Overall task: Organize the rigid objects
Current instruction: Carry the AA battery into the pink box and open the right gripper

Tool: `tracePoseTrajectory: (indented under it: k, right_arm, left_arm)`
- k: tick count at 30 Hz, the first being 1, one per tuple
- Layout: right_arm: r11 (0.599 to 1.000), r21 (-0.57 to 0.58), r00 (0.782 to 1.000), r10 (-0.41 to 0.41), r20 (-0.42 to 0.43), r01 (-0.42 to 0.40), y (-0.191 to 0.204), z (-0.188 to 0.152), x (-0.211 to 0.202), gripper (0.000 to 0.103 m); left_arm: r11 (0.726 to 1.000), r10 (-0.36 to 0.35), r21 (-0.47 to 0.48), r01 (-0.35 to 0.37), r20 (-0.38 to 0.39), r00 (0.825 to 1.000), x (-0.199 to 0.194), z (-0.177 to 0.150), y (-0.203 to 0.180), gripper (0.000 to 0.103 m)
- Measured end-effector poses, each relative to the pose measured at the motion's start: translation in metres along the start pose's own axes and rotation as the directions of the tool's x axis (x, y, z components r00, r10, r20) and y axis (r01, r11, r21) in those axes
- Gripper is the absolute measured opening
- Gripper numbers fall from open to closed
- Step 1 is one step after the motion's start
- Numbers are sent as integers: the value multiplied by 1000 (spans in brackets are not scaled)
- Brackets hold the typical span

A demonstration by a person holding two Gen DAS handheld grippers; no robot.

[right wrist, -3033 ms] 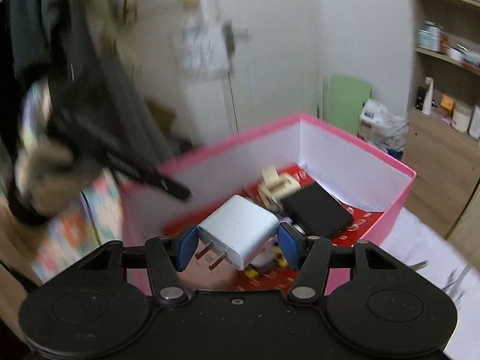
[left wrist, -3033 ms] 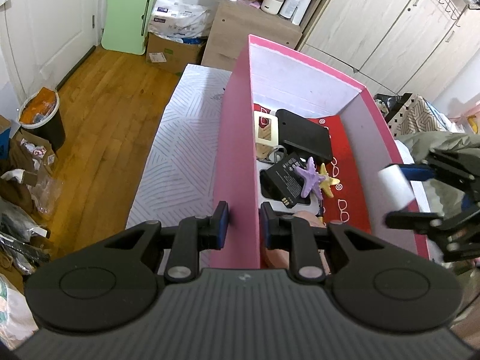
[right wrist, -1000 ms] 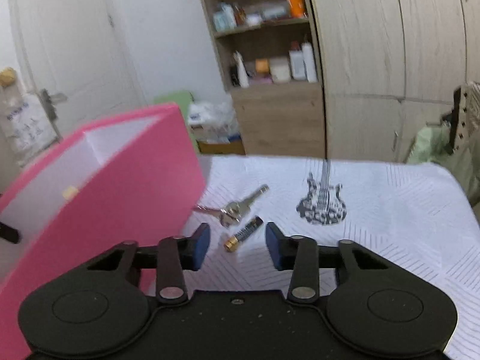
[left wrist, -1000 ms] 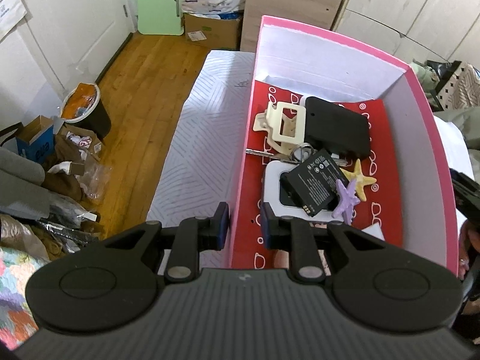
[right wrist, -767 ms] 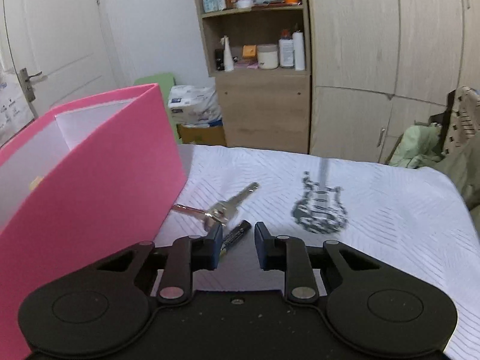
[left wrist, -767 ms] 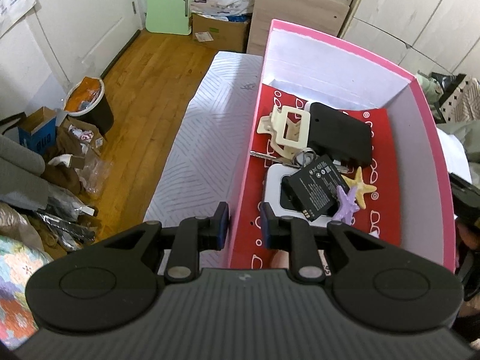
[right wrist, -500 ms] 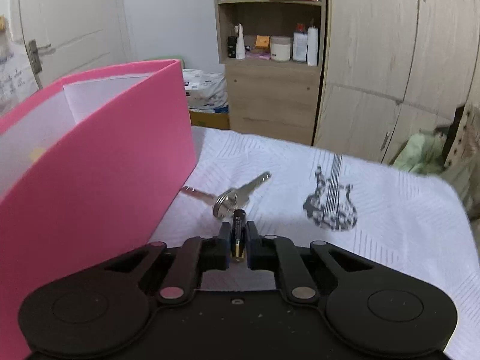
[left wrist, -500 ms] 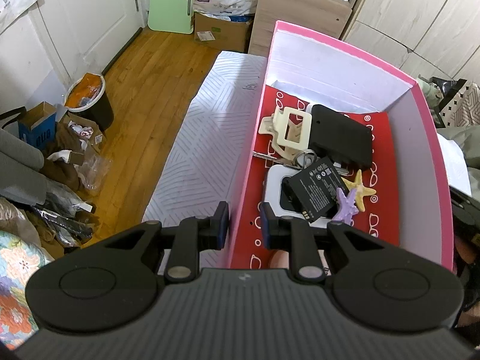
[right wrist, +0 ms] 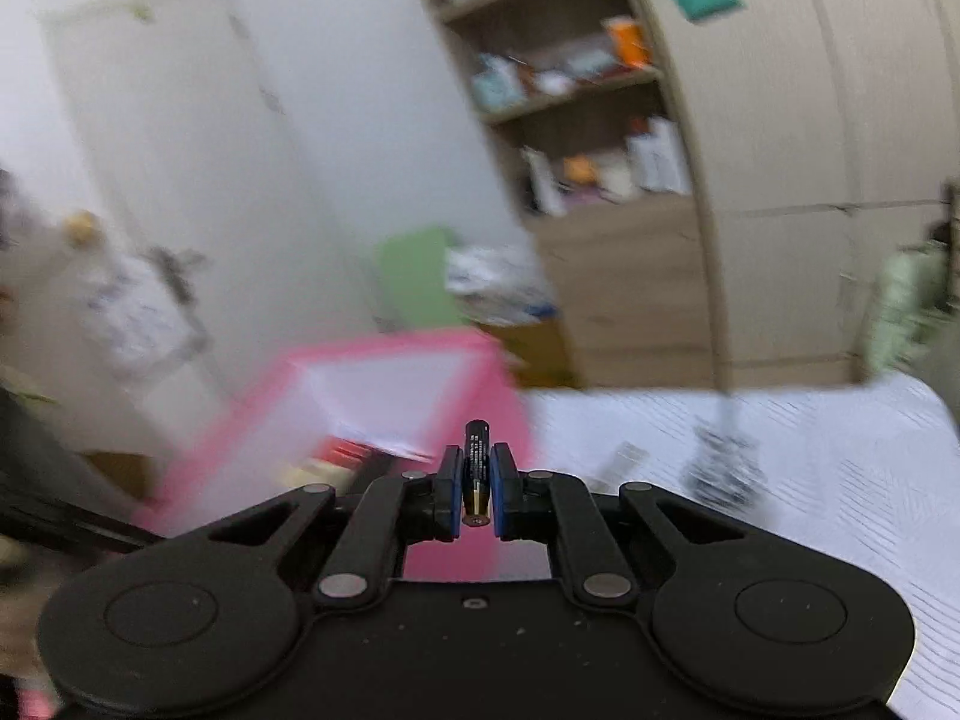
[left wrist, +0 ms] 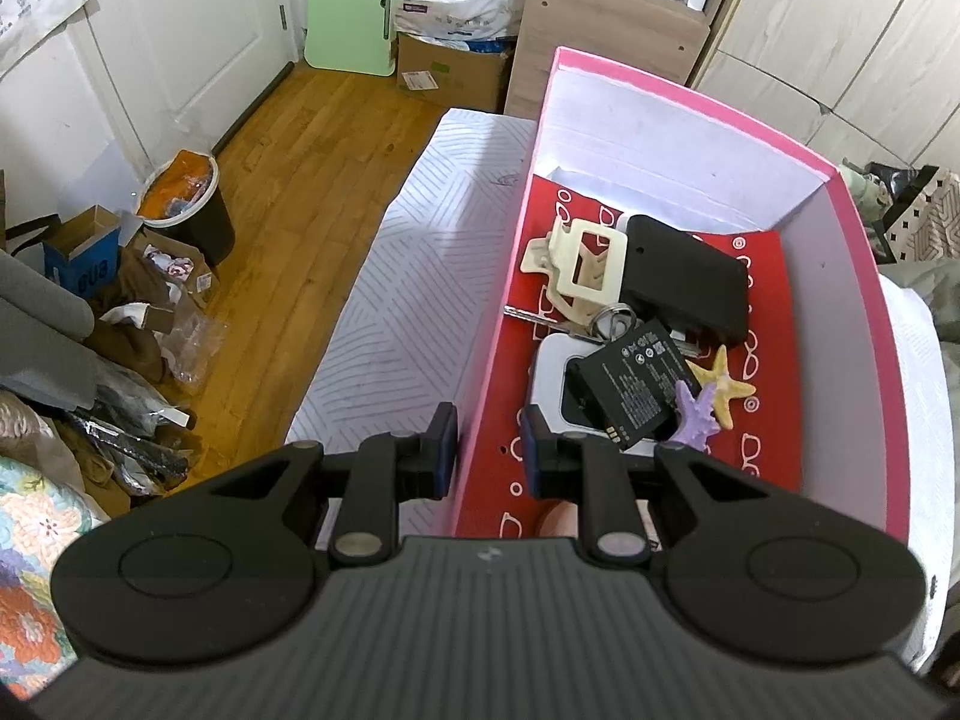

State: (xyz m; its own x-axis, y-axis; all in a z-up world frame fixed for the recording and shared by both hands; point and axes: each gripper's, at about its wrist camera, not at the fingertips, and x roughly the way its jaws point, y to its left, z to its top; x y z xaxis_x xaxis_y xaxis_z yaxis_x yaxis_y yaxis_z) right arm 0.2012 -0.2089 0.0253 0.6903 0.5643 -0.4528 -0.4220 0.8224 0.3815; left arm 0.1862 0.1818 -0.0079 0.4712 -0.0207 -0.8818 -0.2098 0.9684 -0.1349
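My left gripper (left wrist: 485,441) is shut on the left wall of the pink box (left wrist: 498,324), one pad outside and one inside. On the box's red floor lie a cream clip (left wrist: 576,267), a black case (left wrist: 690,279), a flat black battery (left wrist: 633,387), a white charger (left wrist: 549,372), a yellow starfish (left wrist: 723,381) and a purple starfish (left wrist: 693,414). In the blurred right wrist view, my right gripper (right wrist: 477,489) is shut on a small black cylindrical battery (right wrist: 478,462), lifted above the white cloth with the pink box (right wrist: 384,420) just beyond it.
A key (right wrist: 624,456) and a guitar print (right wrist: 720,462) show blurred on the white patterned cloth (right wrist: 810,480). Left of the cloth-covered surface (left wrist: 414,276) is wooden floor with a bin (left wrist: 192,210) and clutter. A wooden cabinet (left wrist: 606,42) stands behind the box.
My right gripper closed on the small battery that lay on the cloth beside the key, then rose and swung left toward the pink box. The left gripper kept its hold on the box wall.
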Motion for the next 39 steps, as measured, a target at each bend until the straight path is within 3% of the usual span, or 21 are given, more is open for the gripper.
tracePoseTrajectory:
  k: [2,4,6,10,14,15,17,19,23,29,31,39]
  right_arm:
    - [991,3,991,130,19,-131,21,9,-11,12]
    - [962,-24,962,273,-1,-273,46,12,-14,12]
    - [935,-65,937,344,-67,-348,67,12,-3,12]
    - [914,-135,911,351,-216,-384,99,9,39,12]
    - [928,-38,855,325,-403,-370,99,9,96,12]
    - [936,-35,851,301,-431,-349,98,9,107,12]
    - [956,-76,866,222,-448,-284,99,7,124,12]
    - [963,-86,866,188,-462,-255,96,5,136,12]
    - [965,-50,836,198,-512,-259,98,4,153,12]
    - [952,-237,880,62,-470,-194,106,-2,156,12]
    - [931,-309,908,51,-416,-194,113,-3,152,13]
    - [937,-274,900,82,-427,-216,110,6,149,17]
  left_arm:
    - [1000,2,16,-2,-9,1000,0,0,0,20]
    - [1000,2,26,-2,-23,1000,0,1,-1,20]
    - [1000,-4,20,5,-31,1000,0,3,0,20]
    - [1000,-10,-2,10,-17,1000,0,2,2,20]
    - [1000,-21,-23,21,5,1000,-1,-2,5,20]
    - [999,-27,-31,27,9,1000,-1,-2,7,20]
    - [999,-34,-42,34,15,999,-2,-4,9,20]
    - [998,-35,-44,36,18,999,-2,-5,9,20]
    - [999,-31,-42,31,18,999,-2,-6,9,20]
    - [998,-34,-50,36,31,999,-4,-7,8,20]
    - [998,-27,-50,29,43,999,-5,-7,7,20]
    - [997,-42,-70,46,54,998,-6,-10,12,20]
